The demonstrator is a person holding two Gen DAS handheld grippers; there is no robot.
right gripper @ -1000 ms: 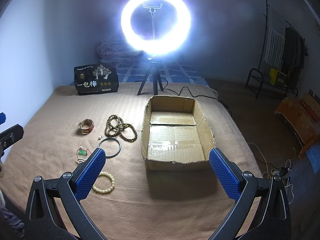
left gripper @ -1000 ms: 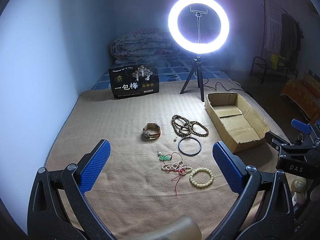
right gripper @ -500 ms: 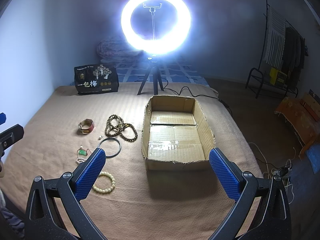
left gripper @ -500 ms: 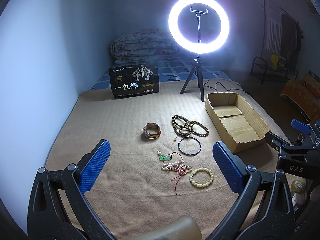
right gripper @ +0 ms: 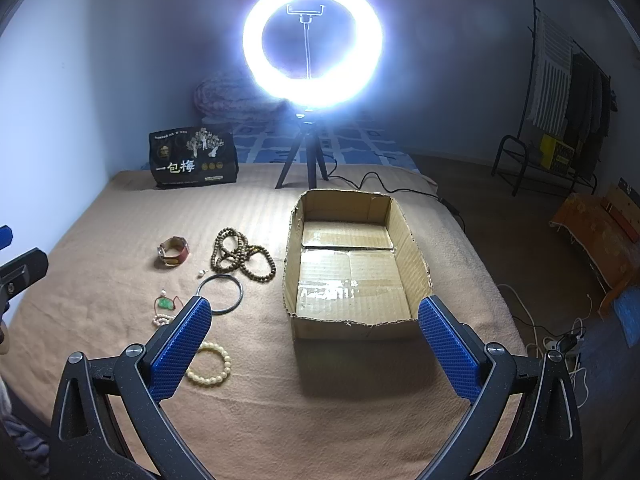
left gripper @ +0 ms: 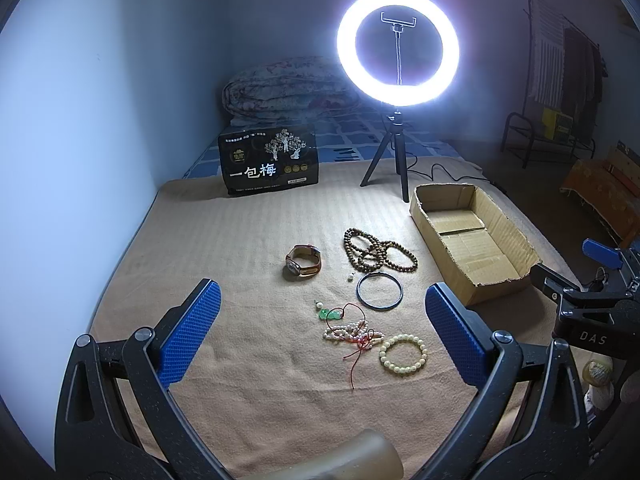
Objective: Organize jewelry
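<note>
Both the left gripper (left gripper: 320, 320) and the right gripper (right gripper: 314, 330) hover above the bed (left gripper: 248, 236) with jaws wide, holding nothing. Left of the cardboard box (right gripper: 356, 264) lie the jewelry pieces: a wristwatch (left gripper: 303, 260), brown prayer beads (left gripper: 378, 250), a dark bangle (left gripper: 379, 286), a green pendant on red cord (left gripper: 334, 314) and a cream bead bracelet (left gripper: 403, 353). The box holds no jewelry.

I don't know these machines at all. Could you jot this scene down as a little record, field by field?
Surface: tan blanket
Container: open cardboard box, nothing in it
Jewelry on blanket: watch, brown bead strand, dark bangle, green pendant on red cord, cream bead bracelet
Left gripper: open, holding nothing
Right gripper: open, holding nothing
Lighting: ring light on tripod
</note>
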